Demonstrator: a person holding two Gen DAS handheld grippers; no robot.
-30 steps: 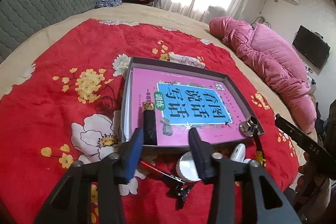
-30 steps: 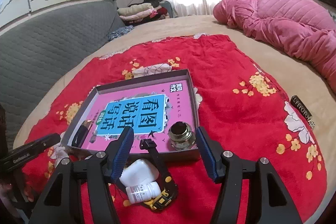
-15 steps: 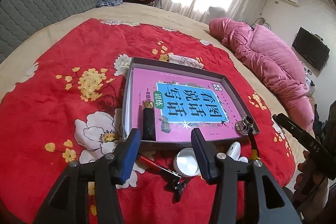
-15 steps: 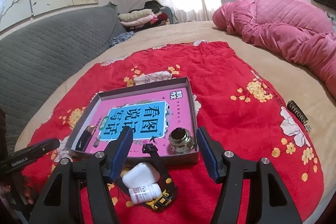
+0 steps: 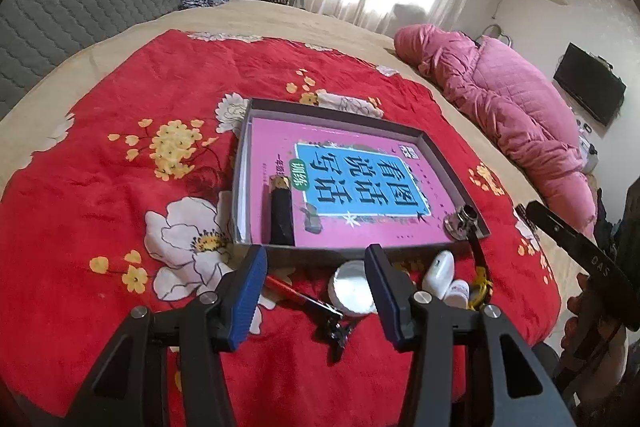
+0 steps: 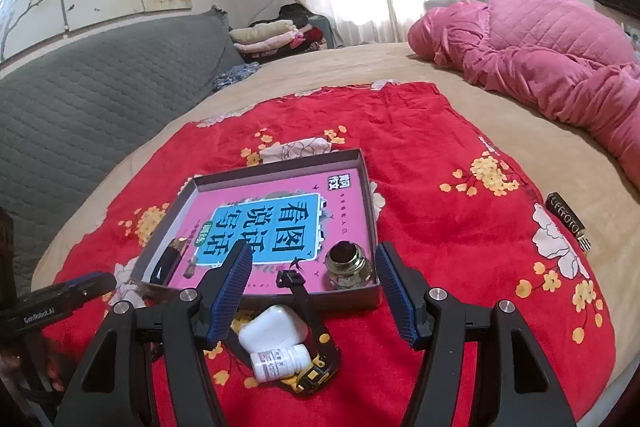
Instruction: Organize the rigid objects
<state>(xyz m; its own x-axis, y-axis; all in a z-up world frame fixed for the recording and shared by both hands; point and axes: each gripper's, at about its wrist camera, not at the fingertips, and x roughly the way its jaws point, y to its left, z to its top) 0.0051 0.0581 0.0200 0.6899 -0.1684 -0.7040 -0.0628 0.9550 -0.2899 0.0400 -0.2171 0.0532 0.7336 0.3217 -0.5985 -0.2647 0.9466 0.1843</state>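
A: From the left wrist view, what lies ahead?

B: The left gripper (image 5: 316,281) hangs over the red floral blanket (image 5: 100,187) on the bed, fingers spread, nothing between them. Just past the tips lie a red pen (image 5: 294,293) and a round silver lid (image 5: 351,289); further right a white case (image 5: 440,269) and a small white bottle (image 5: 458,293), touching each other. Behind them sits the shallow grey box (image 5: 336,111) holding a pink book (image 5: 360,187), with a black lighter (image 5: 280,215) near its left wall and a metal fitting (image 5: 462,223) in the near right corner. The box's near wall stands between the loose things and the book.

A: And the right wrist view?

B: The right gripper (image 6: 314,281) also has its fingers spread and empty. Below them the white case (image 6: 274,327) and white bottle (image 6: 280,361) rest on a black strap (image 6: 304,303) with a yellow buckle. A dark labelled bar (image 6: 566,221) lies well apart at the blanket's right edge. A pink quilt (image 6: 560,67) is heaped at the far side.
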